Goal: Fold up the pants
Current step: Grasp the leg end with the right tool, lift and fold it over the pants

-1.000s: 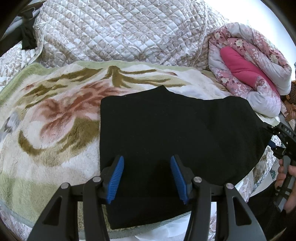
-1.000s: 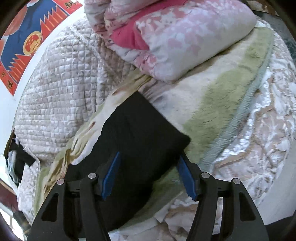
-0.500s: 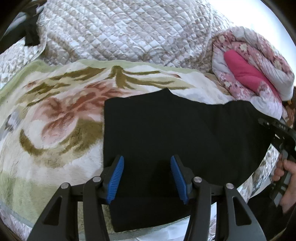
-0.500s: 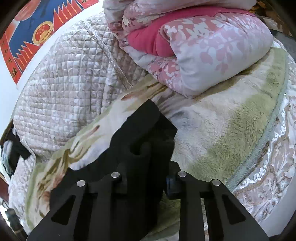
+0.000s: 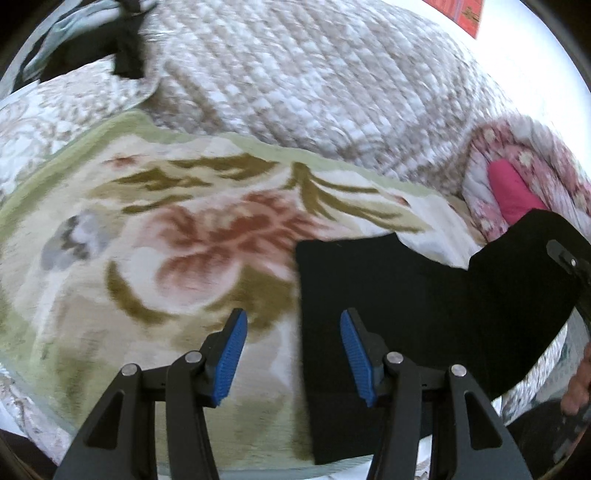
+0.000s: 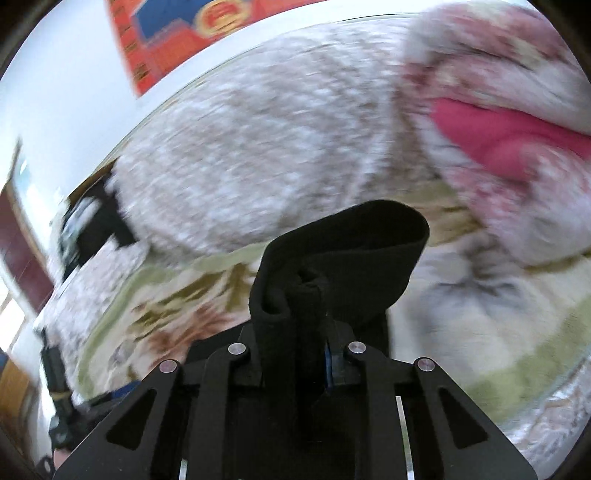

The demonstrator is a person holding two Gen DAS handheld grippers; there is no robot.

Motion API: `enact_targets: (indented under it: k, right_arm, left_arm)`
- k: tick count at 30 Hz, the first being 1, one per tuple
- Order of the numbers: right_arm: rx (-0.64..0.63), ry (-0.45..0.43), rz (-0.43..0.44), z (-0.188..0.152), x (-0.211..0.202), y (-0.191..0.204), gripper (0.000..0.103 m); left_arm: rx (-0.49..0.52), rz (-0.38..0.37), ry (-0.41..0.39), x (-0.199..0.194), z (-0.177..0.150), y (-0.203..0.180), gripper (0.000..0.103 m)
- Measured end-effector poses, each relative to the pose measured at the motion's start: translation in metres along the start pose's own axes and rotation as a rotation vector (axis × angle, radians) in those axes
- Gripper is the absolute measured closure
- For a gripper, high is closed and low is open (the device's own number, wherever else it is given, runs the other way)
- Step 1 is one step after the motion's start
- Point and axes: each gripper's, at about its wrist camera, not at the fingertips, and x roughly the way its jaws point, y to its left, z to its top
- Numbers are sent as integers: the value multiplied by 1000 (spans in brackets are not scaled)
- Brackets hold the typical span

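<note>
The black pants lie folded on the floral fleece blanket. Their right end is lifted and curls up off the bed. My right gripper is shut on that end of the pants, and the bunched black cloth hides its pads. It shows at the right edge of the left wrist view. My left gripper is open and empty, hovering over the pants' left edge, one blue pad over the blanket and one over the cloth.
A quilted beige bedspread is heaped behind the blanket. A rolled pink floral duvet lies at the right. Dark clothes sit at the far left. A red and blue poster hangs on the wall.
My right gripper closed on the right end of the pants and lifted it up and leftward. My left gripper shifted left, from over the pants to their left edge.
</note>
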Motion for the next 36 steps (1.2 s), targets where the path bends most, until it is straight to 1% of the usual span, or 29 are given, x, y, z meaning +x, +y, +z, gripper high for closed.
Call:
enact_targets:
  k: [2, 4, 7, 9, 11, 13, 16, 18, 20, 21, 22, 24, 25, 26, 27, 29, 31, 32, 33, 34, 36]
  right_arm:
    - [-45, 40, 44, -4, 13, 24, 83]
    - [-98, 101, 86, -16, 29, 48, 83]
    - [-178, 217, 131, -49, 60, 81, 83]
    - [-219, 274, 134, -68, 77, 93, 83]
    - [-246, 309, 123, -81, 87, 100, 83]
    - [-251, 308, 113, -83, 85, 101, 83]
    - [-265, 280, 112, -78, 79, 106, 83]
    - [-273, 298, 109, -83, 86, 108, 83]
    - [-307, 320, 104, -96, 94, 113, 81]
    - [-316, 317, 108, -97, 93, 114, 80]
    - [-327, 306, 113, -98, 92, 116, 77]
    - [-320, 301, 150, -98, 89, 116, 67]
    - [-310, 310, 176, -97, 88, 116, 57]
    - [-306, 322, 201, -96, 85, 117, 51]
    - [-307, 320, 220, -95, 81, 118, 50]
    - [-291, 300, 298, -90, 66, 116, 50]
    - [-272, 263, 327, -83, 53, 111, 50]
    - [-250, 215, 323, -77, 40, 101, 50]
    - [-235, 188, 310, -72, 34, 95, 50]
    - [-209, 145, 255, -66, 27, 80, 51]
    - [-189, 137, 137, -64, 28, 58, 70]
  left_arm:
    - [-31, 19, -2, -3, 2, 11, 47]
    - [-64, 35, 1, -5, 2, 23, 47]
    - [-112, 44, 2, -9, 2, 39, 47]
    - [-139, 52, -1, -12, 1, 47, 47]
    - [-160, 54, -3, -14, 1, 53, 47]
    - [-176, 52, -4, -15, 1, 57, 47]
    - [-183, 47, -11, -16, 2, 58, 47]
    - [-182, 43, -14, -17, 2, 57, 47]
    - [-177, 40, -13, -16, 2, 55, 47]
    - [-174, 40, -15, -16, 2, 55, 47]
    - [-174, 43, -18, -16, 2, 56, 47]
    - [-176, 47, -20, -15, 1, 57, 47]
    - [-180, 47, -20, -15, 1, 57, 47]
    - [-184, 45, -19, -14, 2, 58, 47]
    - [-184, 41, -20, -14, 2, 58, 47]
    - [-174, 29, -28, -15, 2, 56, 47]
    - [-157, 19, -36, -16, 2, 52, 47]
    - [-149, 13, -39, -16, 2, 50, 47]
    - [-140, 9, -40, -16, 2, 48, 48]
    - [-132, 4, -42, -15, 2, 46, 47]
    - [-113, -8, -50, -15, 2, 39, 47]
